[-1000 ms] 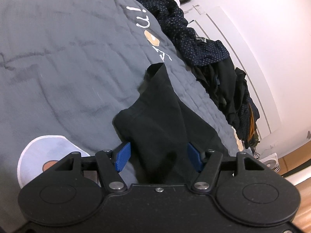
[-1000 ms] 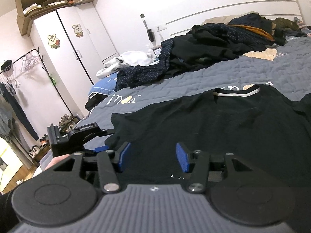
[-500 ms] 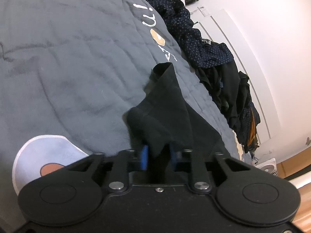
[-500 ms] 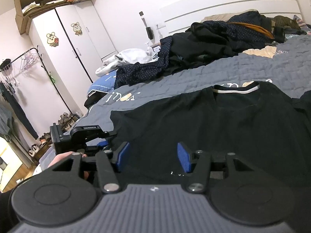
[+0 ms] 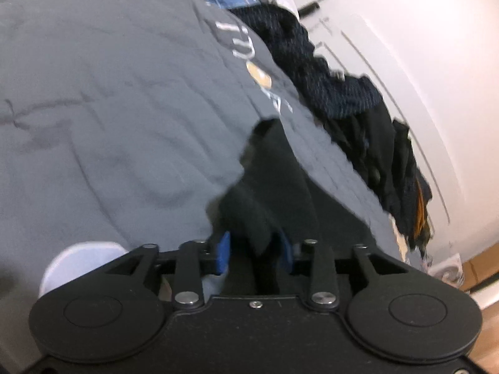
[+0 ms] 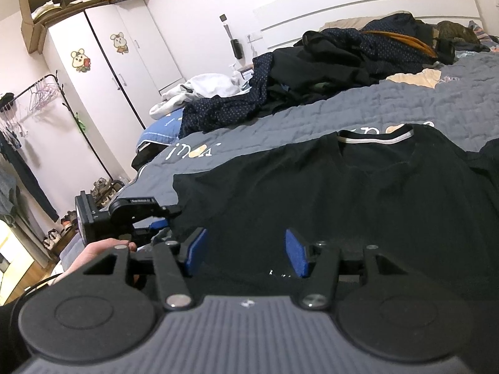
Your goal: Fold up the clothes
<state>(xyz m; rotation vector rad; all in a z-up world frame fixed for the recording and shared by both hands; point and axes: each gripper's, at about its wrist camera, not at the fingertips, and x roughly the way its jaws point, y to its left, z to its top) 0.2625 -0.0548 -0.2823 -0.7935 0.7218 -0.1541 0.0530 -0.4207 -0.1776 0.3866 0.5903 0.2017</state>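
A black t-shirt (image 6: 312, 193) with a white-trimmed collar lies flat on the grey bed cover (image 6: 312, 118). My right gripper (image 6: 246, 254) is open just above the shirt's near hem, with nothing pinched between its blue pads. At the shirt's left edge is my left gripper (image 6: 162, 221), held by a hand (image 6: 103, 249). In the left wrist view, a bunched fold of the black shirt (image 5: 274, 171) rises off the cover (image 5: 109, 93) and hangs between the left gripper's (image 5: 254, 249) pads. Its jaws are opening, and the fabric sits loosely in the gap. That view is blurred.
A heap of dark clothes (image 6: 343, 62) lies along the white headboard (image 6: 374, 3), also seen as a pile (image 5: 343, 99) in the left wrist view. A white wardrobe (image 6: 109, 62) and a clothes rack (image 6: 37, 93) stand beyond the bed's left side.
The left gripper closed on the shirt's edge half a second ago, and its jaws have since spread apart again, with the fabric still between them. The right gripper has stayed put.
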